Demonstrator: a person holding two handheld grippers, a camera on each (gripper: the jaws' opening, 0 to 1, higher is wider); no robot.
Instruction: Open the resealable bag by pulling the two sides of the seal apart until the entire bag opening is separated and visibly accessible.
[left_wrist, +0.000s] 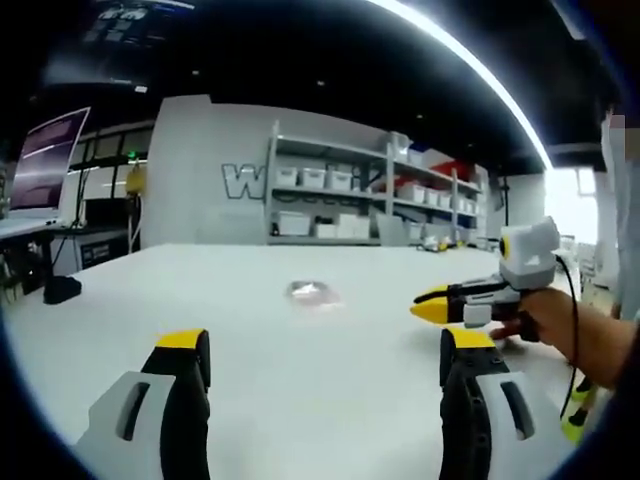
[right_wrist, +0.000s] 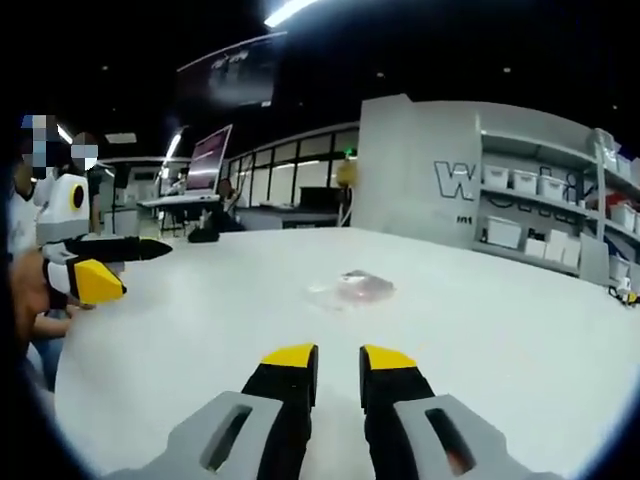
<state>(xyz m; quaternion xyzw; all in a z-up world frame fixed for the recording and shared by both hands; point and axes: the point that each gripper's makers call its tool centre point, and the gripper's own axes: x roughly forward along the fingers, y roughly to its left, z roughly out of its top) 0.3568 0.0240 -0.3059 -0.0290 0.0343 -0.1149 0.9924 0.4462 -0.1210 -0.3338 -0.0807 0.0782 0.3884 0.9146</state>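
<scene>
Clear, crinkled resealable bag (right_wrist: 352, 288) flat on smooth white counter (right_wrist: 500, 340); left gripper (left_wrist: 325, 358) fingers wide, right gripper (right_wrist: 339, 368) fingers narrow, both empty.

Setting, as I see it: a lab or workshop hall. Large white table (left_wrist: 300, 340) across the centre; metal shelving (left_wrist: 370, 190) with white storage bins, centre-right; monitor (left_wrist: 45, 160) on a desk, upper left; dark ceiling with strip lights (left_wrist: 470, 65).

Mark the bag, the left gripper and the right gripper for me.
bag (right_wrist: 352, 288), right gripper view, its middle.
left gripper (left_wrist: 325, 352), left gripper view, between its fingertips.
right gripper (right_wrist: 339, 360), right gripper view, between its fingertips.
</scene>
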